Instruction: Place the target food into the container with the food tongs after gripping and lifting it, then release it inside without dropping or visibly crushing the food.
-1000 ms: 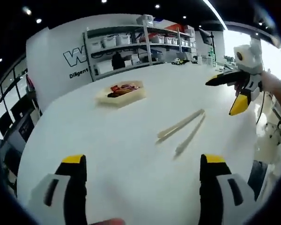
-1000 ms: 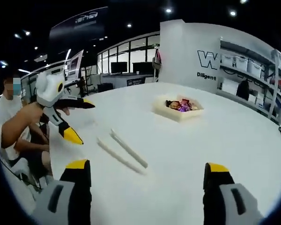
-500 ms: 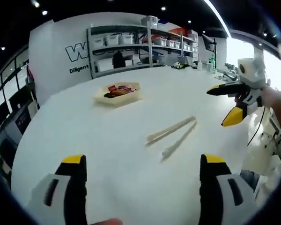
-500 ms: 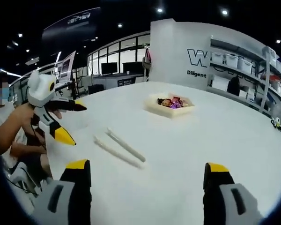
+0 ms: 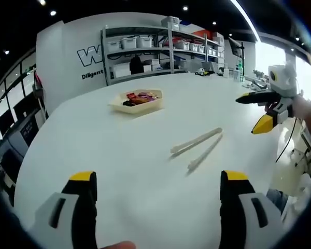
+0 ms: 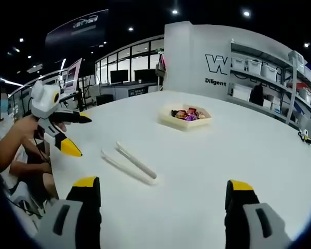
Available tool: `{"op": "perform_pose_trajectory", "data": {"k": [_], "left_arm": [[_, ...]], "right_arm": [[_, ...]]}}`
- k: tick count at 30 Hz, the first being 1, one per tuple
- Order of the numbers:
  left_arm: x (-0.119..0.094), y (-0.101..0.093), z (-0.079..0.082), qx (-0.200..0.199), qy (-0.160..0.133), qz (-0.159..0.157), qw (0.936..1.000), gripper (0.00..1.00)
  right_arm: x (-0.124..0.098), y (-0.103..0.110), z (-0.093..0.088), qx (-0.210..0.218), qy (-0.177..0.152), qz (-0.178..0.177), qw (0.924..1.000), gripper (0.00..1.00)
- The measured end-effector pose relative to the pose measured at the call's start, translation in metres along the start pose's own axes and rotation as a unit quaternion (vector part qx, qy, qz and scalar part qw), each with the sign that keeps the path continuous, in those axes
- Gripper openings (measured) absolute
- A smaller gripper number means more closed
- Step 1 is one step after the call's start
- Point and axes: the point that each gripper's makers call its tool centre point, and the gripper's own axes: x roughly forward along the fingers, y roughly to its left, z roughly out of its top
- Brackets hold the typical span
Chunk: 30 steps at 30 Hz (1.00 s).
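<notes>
The food tongs [image 5: 197, 148] lie flat on the white desk [image 5: 119, 155], their two pale arms splayed a little, untouched by anything; I judge they must be picked up first, so the task has barely begun. Beyond the tongs, farther across the desk, sits a shallow cream tray [image 5: 137, 101] heaped with wrapped snacks [image 5: 140, 97] in reds and browns; whether this tray is the source or the container I cannot tell, and no second vessel is plain to me.

The left tool [image 5: 158, 194] hangs low over the desk, short of the tongs, its yellow-tipped jaws spread wide with nothing between them; that spread suits an approach to a long, flat handle. The right tool [image 6: 163, 199] hovers likewise, jaws well apart and empty; in the left gripper view it appears off to the side of the tongs [image 5: 262, 111], carried by a person's hand.

In the right gripper view the tongs [image 6: 129, 163] rest between that tool and the tray [image 6: 185, 118]; the left tool [image 6: 67, 132] stands beside them. Shelving with bins [image 5: 145, 49] lines the wall behind the tray.
</notes>
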Motion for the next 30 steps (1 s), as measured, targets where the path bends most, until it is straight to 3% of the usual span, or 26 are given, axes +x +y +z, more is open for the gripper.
{"op": "perform_pose_trajectory", "data": {"k": [10, 24, 30], "left_arm": [[-0.0003, -0.001, 0.0002, -0.001, 0.0, 0.0, 1.0, 0.97], [-0.0034, -0.0037, -0.0037, 0.008, 0.002, 0.001, 1.0, 0.95], [-0.0056, -0.0067, 0.0001, 0.007, -0.01, 0.002, 0.9999, 0.95]], "right_arm": [[0.0017, -0.0012, 0.0031, 0.016, -0.012, 0.011, 0.9997, 0.99], [0.0022, 0.0028, 0.0011, 0.004, -0.013, 0.014, 0.9998, 0.99], [-0.0008, 0.0057, 0.0063, 0.006, -0.027, 0.017, 0.9995, 0.99]]}}
